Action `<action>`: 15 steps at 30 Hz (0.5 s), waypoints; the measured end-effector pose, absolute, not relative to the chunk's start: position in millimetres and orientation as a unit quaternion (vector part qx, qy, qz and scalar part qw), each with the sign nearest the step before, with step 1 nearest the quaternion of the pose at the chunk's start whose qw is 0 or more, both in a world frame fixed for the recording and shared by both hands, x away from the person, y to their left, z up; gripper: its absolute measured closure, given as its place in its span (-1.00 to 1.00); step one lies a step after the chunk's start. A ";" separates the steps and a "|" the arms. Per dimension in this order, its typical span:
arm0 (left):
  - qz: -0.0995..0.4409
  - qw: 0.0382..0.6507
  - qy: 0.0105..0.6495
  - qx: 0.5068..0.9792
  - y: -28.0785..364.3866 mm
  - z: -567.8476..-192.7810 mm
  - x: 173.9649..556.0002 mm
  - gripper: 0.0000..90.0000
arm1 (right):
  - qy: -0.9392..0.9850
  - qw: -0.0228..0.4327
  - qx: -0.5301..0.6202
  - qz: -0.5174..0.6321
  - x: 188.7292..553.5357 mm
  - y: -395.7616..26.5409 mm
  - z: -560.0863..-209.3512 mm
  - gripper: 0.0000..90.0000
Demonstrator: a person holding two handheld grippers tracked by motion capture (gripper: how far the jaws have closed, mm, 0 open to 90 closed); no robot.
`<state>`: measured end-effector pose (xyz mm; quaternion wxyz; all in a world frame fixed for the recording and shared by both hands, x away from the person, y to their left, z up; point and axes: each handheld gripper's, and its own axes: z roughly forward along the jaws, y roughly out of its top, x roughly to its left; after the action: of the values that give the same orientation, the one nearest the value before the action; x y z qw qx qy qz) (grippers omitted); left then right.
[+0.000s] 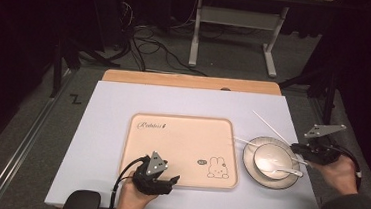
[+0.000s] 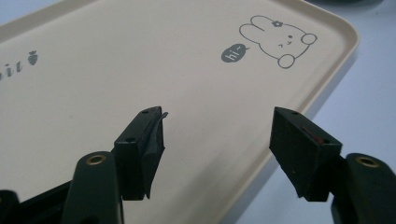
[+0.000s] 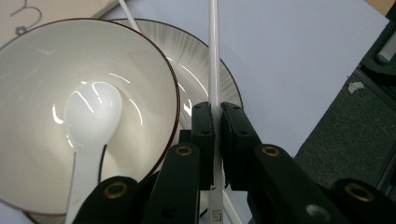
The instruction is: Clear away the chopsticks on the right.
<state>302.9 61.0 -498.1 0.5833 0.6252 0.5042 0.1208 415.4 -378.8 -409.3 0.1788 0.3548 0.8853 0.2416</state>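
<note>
My right gripper [image 3: 215, 112] is shut on a thin white chopstick [image 3: 214, 51], which runs up and away between the pads. In the high view that chopstick [image 1: 268, 123] slants up to the left from the right gripper [image 1: 298, 148], just right of the bowl. A white bowl [image 3: 42, 60] holds a white ceramic spoon [image 3: 91, 116] and stands on a striped plate [image 3: 205, 70]. A second chopstick [image 1: 243, 140] lies by the plate's left rim. My left gripper [image 2: 217, 126] stands open over the near edge of a beige rabbit tray [image 2: 140, 56], nothing between its jaws.
The tray [image 1: 181, 134] sits in the middle of a pale mat [image 1: 108, 108] on the table, with the plate [image 1: 249, 164] and bowl just to its right. Beyond the table's far edge stand a white table frame [image 1: 197, 30] and loose cables [image 1: 148, 46] on the floor.
</note>
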 end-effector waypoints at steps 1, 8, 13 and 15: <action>0.121 0.583 0.504 0.625 61.0 -498.1 302.9 -0.23 | 0.882 0.180 0.358 0.247 411.9 -380.5 -407.8 0.90; 0.122 0.578 0.496 0.636 51.6 -500.6 308.7 -0.21 | 0.873 0.179 0.377 0.251 390.1 -382.1 -401.2 0.90; 0.120 0.580 0.494 0.637 48.2 -499.7 312.9 -0.20 | 0.870 0.174 0.384 0.256 366.3 -369.3 -393.6 0.90; 0.119 0.579 0.492 0.639 47.2 -499.7 314.5 -0.20 | 0.868 0.171 0.386 0.261 358.1 -364.5 -390.3 0.90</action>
<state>314.5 47.2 -499.7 0.5789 0.6390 0.4924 0.1188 358.1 -364.5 -390.3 0.1705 0.3856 0.8685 0.2608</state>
